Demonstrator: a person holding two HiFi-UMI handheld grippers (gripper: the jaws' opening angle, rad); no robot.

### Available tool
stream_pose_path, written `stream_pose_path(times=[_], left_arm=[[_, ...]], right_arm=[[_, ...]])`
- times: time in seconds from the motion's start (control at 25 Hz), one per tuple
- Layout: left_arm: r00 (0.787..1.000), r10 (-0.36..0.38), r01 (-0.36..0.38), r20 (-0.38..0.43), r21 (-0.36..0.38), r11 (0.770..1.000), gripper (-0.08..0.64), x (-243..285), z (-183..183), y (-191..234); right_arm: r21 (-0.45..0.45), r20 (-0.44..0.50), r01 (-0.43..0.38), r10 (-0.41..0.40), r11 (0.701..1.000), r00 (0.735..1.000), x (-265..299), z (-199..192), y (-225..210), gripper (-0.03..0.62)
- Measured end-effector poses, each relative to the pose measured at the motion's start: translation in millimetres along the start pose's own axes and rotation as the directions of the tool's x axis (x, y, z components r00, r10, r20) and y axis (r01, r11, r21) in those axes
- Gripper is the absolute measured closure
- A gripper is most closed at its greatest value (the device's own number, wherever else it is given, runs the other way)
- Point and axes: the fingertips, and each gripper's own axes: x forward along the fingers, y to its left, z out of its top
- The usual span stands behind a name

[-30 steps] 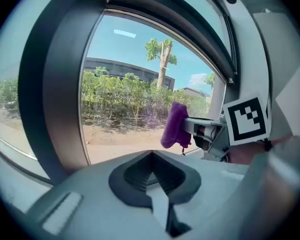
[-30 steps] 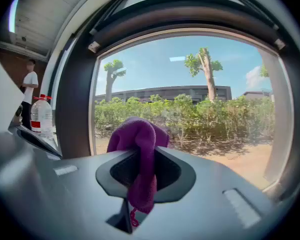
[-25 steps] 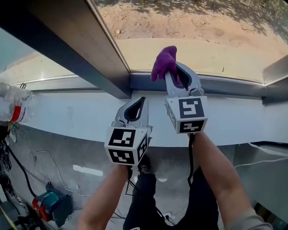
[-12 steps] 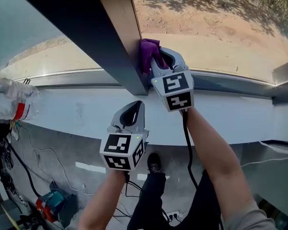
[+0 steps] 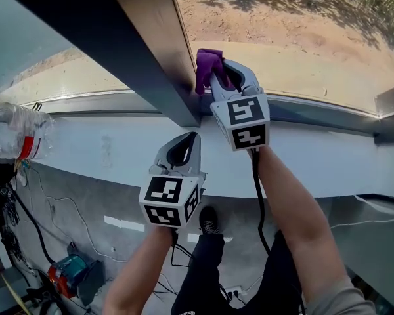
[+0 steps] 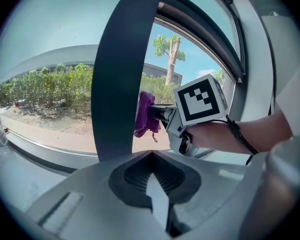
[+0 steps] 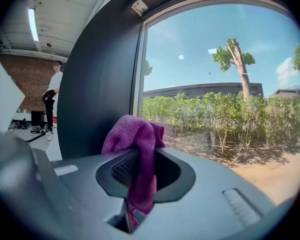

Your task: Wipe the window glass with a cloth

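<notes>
In the head view, the right gripper (image 5: 224,79) is raised to the window glass (image 5: 295,25), right beside the dark upright frame post (image 5: 141,44). A purple cloth (image 5: 207,67) is bunched at its tip, in the corner where the post meets the bottom rail. It lies against the post and seems to touch the glass, though this angle leaves that unsure. The left gripper (image 5: 182,148) hangs lower and nearer the person, over the white sill (image 5: 85,153), apart from glass and cloth. A clear plastic bottle (image 5: 13,136) with a red band lies at the far left of the sill.

In the left gripper view, that gripper's own fingers are closed together with nothing between them. Beyond them stands the post, and to its right the other gripper is held in a hand (image 6: 215,136), the cloth hanging from its front against the post's edge.

In the right gripper view, the fingers are clamped on the cloth: one fold runs down between them and the rest mounds above their tips. The mound sits at the lower left of the pane, just beside the post. Far left, a person (image 7: 54,101) stands well back in the room.
</notes>
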Motion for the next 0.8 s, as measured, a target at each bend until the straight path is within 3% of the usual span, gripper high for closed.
stream_pose_path(times=[0.32,0.8], left_arm=[[0.999,-0.037,0.037,-0.002,0.01,0.999,0.56,29,9,-43],[0.988,-0.152,0.153,-0.032,0.061,0.986,0.56,83,17,-159]], right_arm=[[0.02,-0.002,0.062,-0.062,0.998,0.998,-37,-10,-54,0.506],[0.032,-0.018,0.184,-0.183,0.982,0.983,-127,-31,-173,0.505]])
